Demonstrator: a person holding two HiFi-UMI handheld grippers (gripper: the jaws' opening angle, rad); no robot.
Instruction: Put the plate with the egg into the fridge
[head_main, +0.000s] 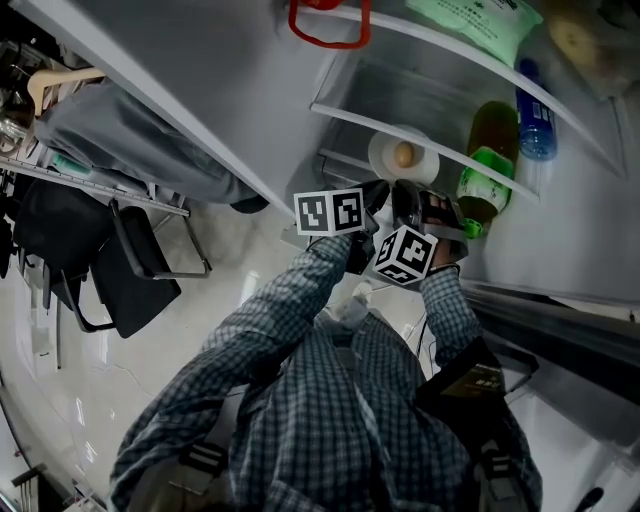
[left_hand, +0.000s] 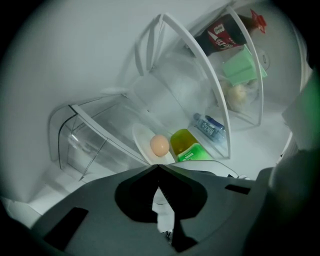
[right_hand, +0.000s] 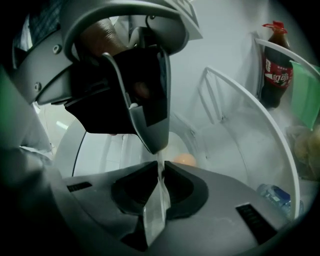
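A white plate (head_main: 381, 160) with a brown egg (head_main: 404, 154) on it lies on a glass fridge shelf (head_main: 430, 140). Both grippers reach to its near rim from below. My left gripper (left_hand: 159, 167) is shut, with a white strip of the plate's rim between its jaws; the plate (left_hand: 142, 137) and egg (left_hand: 160, 145) lie just beyond. My right gripper (right_hand: 159, 167) is shut on the plate's edge (right_hand: 157, 200), seen edge-on. The left gripper's fingertips (right_hand: 154, 145) come down onto the same rim right in front of it, and the egg (right_hand: 185, 160) shows behind.
A green bottle (head_main: 485, 160) stands right of the plate, with a blue water bottle (head_main: 535, 120) behind it. A cola bottle (right_hand: 274, 65) and a green packet (head_main: 475, 20) sit on the higher shelves. A clear drawer (left_hand: 85, 145) lies left of the plate. Black chairs (head_main: 130, 270) stand on the floor at left.
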